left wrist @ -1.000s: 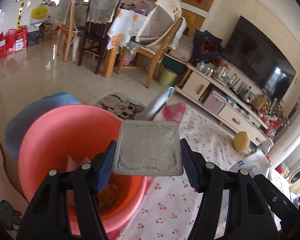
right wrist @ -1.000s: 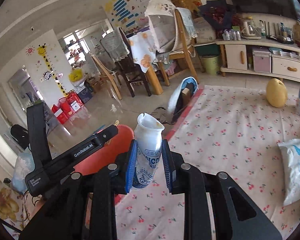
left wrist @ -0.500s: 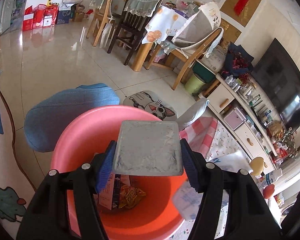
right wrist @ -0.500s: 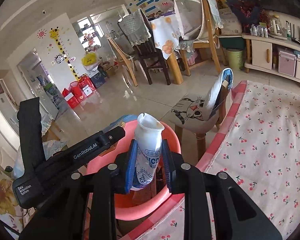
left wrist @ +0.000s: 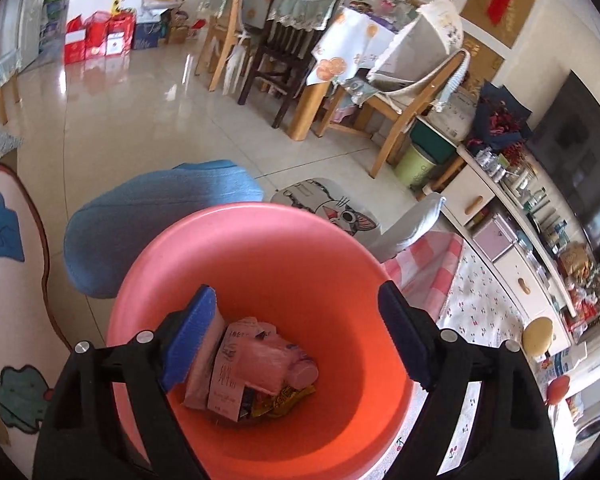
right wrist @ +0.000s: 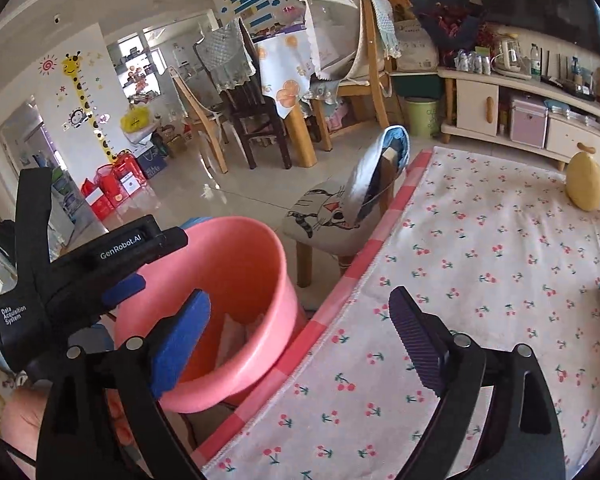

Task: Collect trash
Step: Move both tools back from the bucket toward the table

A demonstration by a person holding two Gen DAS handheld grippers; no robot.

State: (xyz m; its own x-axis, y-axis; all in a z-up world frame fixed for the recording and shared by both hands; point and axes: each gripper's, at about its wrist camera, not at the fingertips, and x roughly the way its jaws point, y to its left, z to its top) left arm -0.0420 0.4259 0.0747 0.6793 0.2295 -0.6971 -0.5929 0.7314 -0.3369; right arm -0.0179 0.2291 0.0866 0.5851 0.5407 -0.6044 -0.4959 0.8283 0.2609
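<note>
Over the bin (left wrist: 260, 248), both the left gripper (left wrist: 296, 340) and right gripper (right wrist: 300, 344) now gape wide and empty, their foil tray and bottle just dropped, so more trash can be fetched

We see a bucket (left wrist: 260, 264) of smooth pink plastic with a soft shine inside. In it lie wrappers (left wrist: 256, 368) of thin glossy plastic film and printed paper. The left gripper (left wrist: 296, 340) and the right gripper (right wrist: 300, 336) are of matt black plastic with ribbed blue pads (left wrist: 188, 336) and small metal screws. The floor tiles (left wrist: 140, 120) are glossy. The mat (right wrist: 480, 264) is of printed cloth. The chairs (left wrist: 400, 120) are of wood.
</note>
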